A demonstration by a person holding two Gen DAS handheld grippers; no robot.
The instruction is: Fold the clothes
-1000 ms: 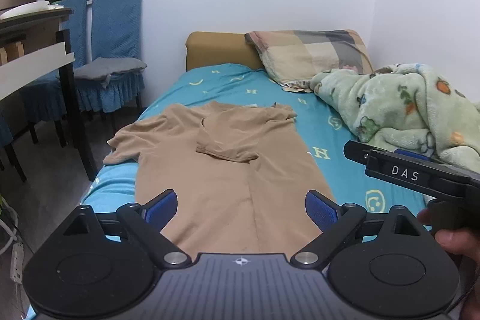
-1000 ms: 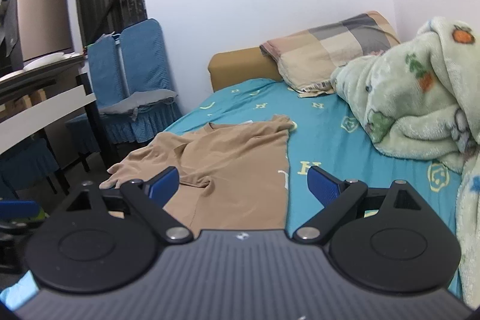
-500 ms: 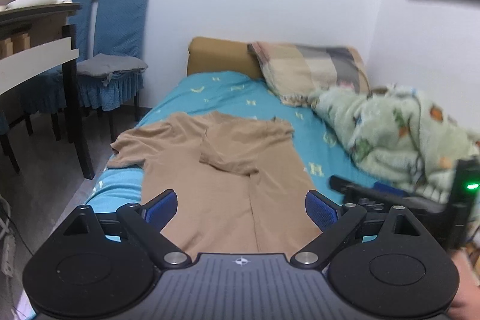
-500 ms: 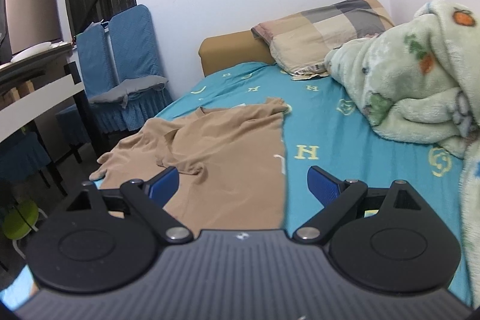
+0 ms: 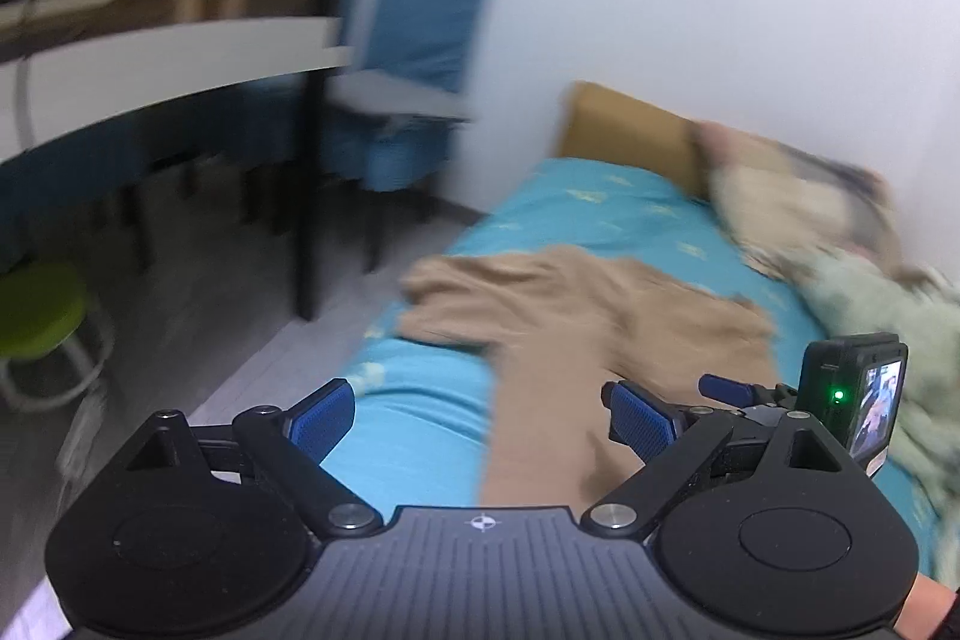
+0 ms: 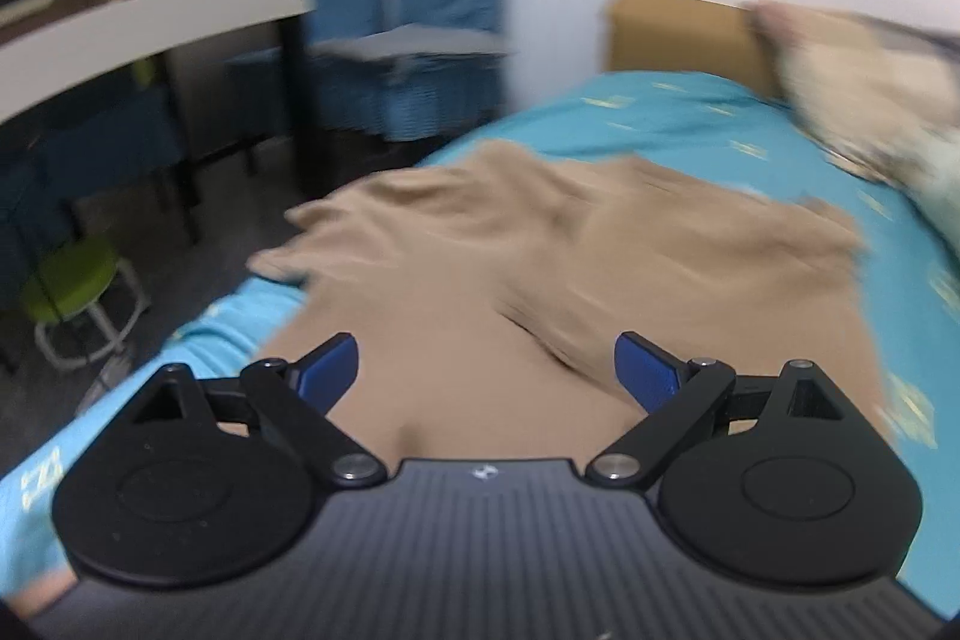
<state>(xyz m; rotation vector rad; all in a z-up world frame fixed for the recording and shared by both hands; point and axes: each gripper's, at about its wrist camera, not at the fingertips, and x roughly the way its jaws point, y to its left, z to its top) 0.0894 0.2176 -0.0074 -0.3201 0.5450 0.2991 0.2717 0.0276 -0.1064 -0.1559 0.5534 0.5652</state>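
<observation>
Swinging leftward since half a second ago, both views now blur. My left gripper and right gripper are spread wide, holding nothing. Beyond them the tan shirt lies flat on the teal bed, its left sleeve unfolded, probably my next target.

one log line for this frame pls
stage: approach | left gripper: open, empty | right gripper: open, empty, over shirt | shirt: spread on bed, unfolded | views: motion-blurred
</observation>
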